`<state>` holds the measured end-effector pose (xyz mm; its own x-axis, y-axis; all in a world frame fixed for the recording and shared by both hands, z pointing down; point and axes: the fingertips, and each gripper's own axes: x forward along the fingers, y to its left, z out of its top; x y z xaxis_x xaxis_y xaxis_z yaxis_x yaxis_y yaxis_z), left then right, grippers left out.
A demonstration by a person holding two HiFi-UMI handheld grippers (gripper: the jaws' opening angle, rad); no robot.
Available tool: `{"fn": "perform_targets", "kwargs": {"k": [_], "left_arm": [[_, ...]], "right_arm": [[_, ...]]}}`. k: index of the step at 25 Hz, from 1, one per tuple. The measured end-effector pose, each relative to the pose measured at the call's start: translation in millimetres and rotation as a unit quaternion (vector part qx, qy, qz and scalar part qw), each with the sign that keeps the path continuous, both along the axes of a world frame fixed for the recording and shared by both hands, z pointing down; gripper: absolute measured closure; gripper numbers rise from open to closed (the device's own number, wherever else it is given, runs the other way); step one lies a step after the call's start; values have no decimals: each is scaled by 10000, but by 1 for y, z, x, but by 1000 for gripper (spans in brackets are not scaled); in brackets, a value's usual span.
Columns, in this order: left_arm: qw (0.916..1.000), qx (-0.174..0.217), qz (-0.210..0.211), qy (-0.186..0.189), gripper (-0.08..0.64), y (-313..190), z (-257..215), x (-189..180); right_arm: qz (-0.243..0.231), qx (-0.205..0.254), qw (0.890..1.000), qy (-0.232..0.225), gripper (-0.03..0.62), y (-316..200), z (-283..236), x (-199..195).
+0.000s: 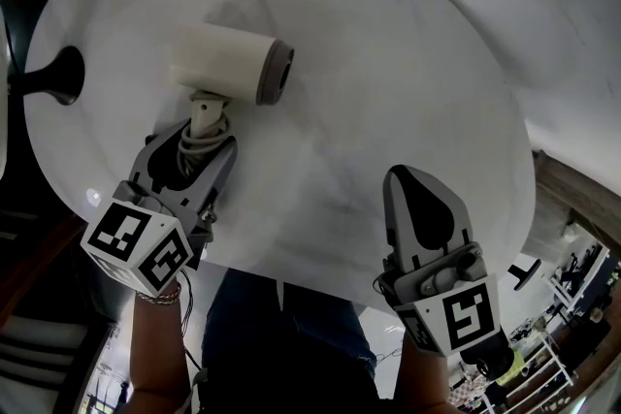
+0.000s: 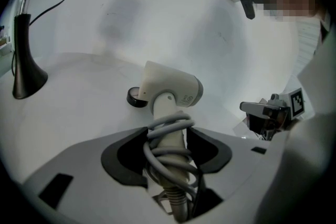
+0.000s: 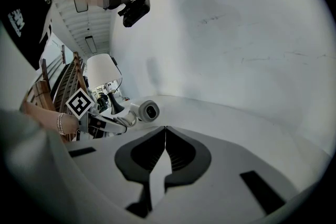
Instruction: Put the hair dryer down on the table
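Cream hair dryer (image 1: 228, 63) sits upper left in the head view, on or just above the white table (image 1: 408, 82). Left gripper (image 1: 197, 143) clamps its cord-wrapped handle (image 2: 170, 139) to steer it down; right gripper (image 1: 406, 177), lower right, is clenched on nothing.

left claw (image 1: 206, 133): grey shell, black pads (image 1: 176, 157); right claw (image 1: 400, 173): same; marker cubes (image 1: 136, 247): black-on-white squares; bracelet (image 1: 160, 296); dark blue trousers (image 1: 281, 330)

- Round white table (image 1: 408, 82): smooth, glossy, stone-like top, faint grey veining.
- Cream plastic hair dryer (image 1: 225, 61): matt shell, darker grey nozzle ring.
- Grey cord (image 2: 169, 139) round its handle: smooth, rubbery.
- Right gripper (image 3: 165, 131): matt grey plastic, black ribbed pads.
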<state>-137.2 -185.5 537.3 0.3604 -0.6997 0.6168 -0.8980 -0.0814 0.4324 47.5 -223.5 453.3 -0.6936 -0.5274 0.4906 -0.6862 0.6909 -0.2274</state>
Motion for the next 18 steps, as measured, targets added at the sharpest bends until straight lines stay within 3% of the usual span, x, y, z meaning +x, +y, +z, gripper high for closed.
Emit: {"fn": "perform_targets", "kwargs": {"k": [6,18], "left_arm": [[9996,21,19,-291,317,1,2,-1],[9986,26,49,-529,316,1,5,-2]], "right_arm": [[-9,4,10000,-16,575,3,0,0],[65,17,10000,-17,575,5,-1,9]]}}
